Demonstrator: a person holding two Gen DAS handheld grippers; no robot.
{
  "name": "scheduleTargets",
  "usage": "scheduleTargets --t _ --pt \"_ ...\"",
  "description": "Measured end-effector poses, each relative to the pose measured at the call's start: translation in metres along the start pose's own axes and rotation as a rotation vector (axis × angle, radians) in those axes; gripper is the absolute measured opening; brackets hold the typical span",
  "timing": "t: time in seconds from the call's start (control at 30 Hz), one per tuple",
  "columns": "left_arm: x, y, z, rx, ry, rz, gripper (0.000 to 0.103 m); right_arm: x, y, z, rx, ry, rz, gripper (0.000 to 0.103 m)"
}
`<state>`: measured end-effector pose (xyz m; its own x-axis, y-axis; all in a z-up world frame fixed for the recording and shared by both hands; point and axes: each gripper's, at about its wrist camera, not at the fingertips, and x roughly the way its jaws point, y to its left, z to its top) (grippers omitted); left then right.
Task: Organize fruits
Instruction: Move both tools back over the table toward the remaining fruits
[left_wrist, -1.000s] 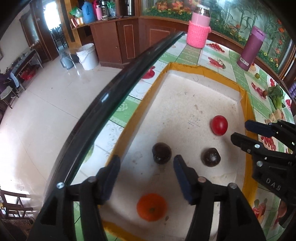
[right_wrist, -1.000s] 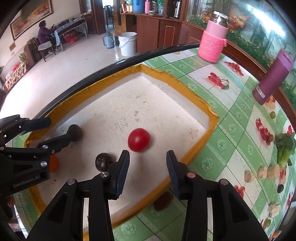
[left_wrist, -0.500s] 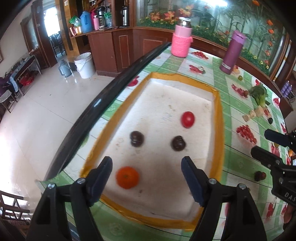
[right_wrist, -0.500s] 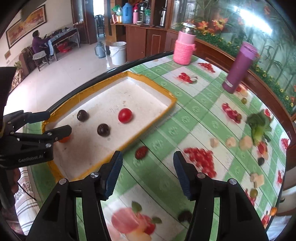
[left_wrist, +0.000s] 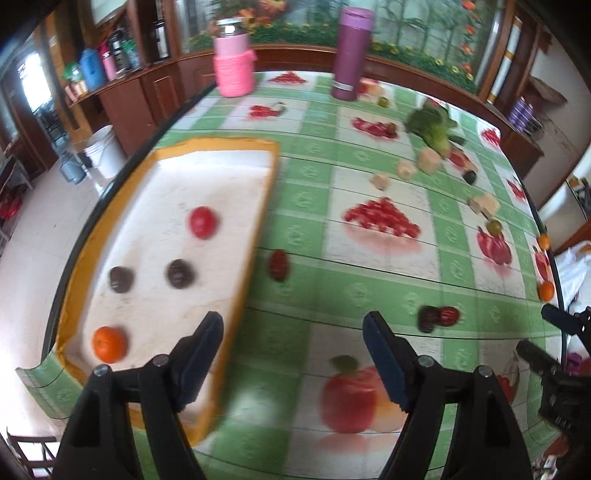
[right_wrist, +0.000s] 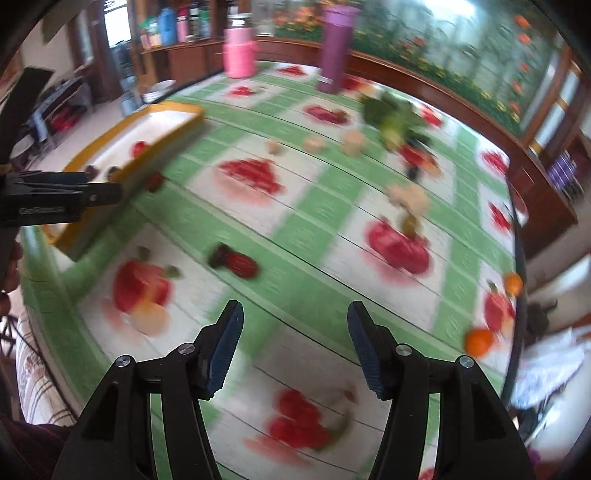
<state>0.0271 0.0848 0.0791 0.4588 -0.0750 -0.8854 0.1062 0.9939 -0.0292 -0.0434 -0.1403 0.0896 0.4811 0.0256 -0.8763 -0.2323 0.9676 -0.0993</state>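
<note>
While left tool (left_wrist: 293, 354) gapes, orange (left_wrist: 109, 344) lies left.

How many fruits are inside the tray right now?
4 in the tray: a red fruit toward the far end, two dark fruits side by side mid-tray, and an orange in the near corner. Others lie loose on the table.
</note>
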Motion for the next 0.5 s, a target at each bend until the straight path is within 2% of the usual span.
scheduleTargets --t 0.17,0.33,0.5 --pt "-0.001 -0.055 0.005 0.116 0.008 -0.021 0.08 0.002 -0.086 -0.033 0.174 0.03 -0.121 0.057" --pt "0.004 -0.105 0.015 0.215 0.018 -0.033 0.084 0.016 -0.153 -0.051 0.335 0.058 -0.164 0.058" --pt "0.025 -0.157 0.031 0.285 0.053 -0.046 0.085 0.043 -0.171 -0.05 0.365 0.099 -0.099 0.058"
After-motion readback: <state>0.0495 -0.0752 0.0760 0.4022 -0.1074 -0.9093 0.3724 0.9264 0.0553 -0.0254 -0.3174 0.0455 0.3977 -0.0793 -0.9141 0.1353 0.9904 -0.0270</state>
